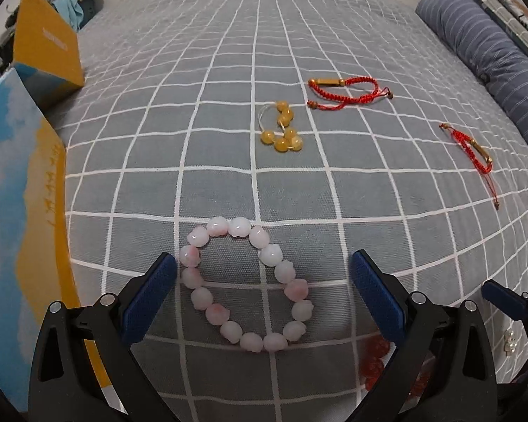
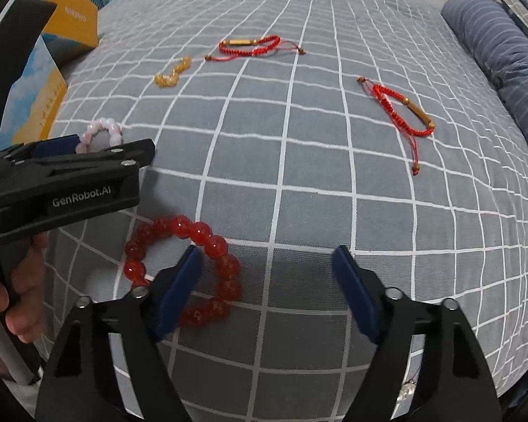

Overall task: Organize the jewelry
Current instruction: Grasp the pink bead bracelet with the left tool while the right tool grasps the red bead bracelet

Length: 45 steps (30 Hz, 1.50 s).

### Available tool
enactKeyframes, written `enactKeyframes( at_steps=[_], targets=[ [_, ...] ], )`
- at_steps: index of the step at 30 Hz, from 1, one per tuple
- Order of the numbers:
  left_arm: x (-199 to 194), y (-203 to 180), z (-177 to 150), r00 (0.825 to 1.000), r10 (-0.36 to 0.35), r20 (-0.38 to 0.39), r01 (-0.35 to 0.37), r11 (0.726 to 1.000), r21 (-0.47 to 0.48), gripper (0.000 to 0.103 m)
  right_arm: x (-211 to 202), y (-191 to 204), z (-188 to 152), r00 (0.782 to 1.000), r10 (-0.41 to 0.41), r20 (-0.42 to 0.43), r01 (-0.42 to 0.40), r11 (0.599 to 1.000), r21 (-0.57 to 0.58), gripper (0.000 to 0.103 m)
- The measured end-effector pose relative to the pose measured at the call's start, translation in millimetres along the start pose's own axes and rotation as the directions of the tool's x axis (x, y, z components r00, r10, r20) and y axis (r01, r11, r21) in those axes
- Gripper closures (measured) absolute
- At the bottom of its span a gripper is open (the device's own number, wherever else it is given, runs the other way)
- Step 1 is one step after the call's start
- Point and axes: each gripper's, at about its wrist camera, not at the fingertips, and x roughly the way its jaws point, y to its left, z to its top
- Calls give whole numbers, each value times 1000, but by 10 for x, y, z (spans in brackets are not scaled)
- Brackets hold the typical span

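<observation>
A pink bead bracelet (image 1: 244,283) lies flat on the grey checked bed cover. My left gripper (image 1: 262,274) is open, its blue pads on either side of the bracelet; it also shows in the right wrist view (image 2: 98,146). A red bead bracelet (image 2: 183,267) lies under my open right gripper (image 2: 265,263), whose left pad overlaps the ring. An amber bead bracelet (image 1: 285,128), a red cord bracelet with a gold tube (image 1: 348,93) and a second red cord bracelet (image 1: 473,156) lie farther back.
A yellow and blue box (image 1: 21,193) stands open at the left with its lid (image 1: 45,49) behind. A blue striped pillow (image 1: 482,56) lies along the right. Small pearls (image 1: 509,343) hang at the lower right edge. The bed cover (image 1: 228,161) stretches between.
</observation>
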Motion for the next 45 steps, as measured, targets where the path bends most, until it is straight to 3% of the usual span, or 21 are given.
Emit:
enactKeyframes(
  at_steps=[2, 7, 12, 13, 14, 32, 34, 45],
  targets=[
    [-7, -6, -8, 1000, 10, 1, -10, 1000, 3, 12, -12, 12, -7, 1000, 9, -3, -9, 1000, -4, 39],
    [-35, 9, -19, 1000, 3, -1, -3, 1000, 0, 47, -16, 55, -21, 1000, 7, -17, -7, 1000, -20, 57],
    [-74, 53, -54, 1000, -12, -10, 12, 1000, -2, 74, -12, 17, 13, 1000, 7, -28, -7, 1000, 6, 72],
    [-81, 65, -58, 1000, -15, -12, 15, 1000, -3, 80, -13, 19, 16, 1000, 3, -28, -3, 1000, 8, 79],
    [-85, 68, -53, 1000, -19, -14, 19, 1000, -4, 81, -16, 25, 18, 1000, 0, -27, 0, 1000, 6, 91],
    [-159, 82, -52, 999, -39, 7, 39, 999, -8, 84, -109, 17, 19, 1000, 12, 10, -12, 999, 35, 90],
    [-178, 81, -52, 999, -38, 11, 38, 999, -5, 93, -122, 12, 19, 1000, 14, 15, -14, 999, 36, 90],
    [-270, 113, -49, 999, -40, 31, 41, 999, -12, 93, -196, 1, 31, 999, 20, 42, -22, 999, 50, 90]
  ],
)
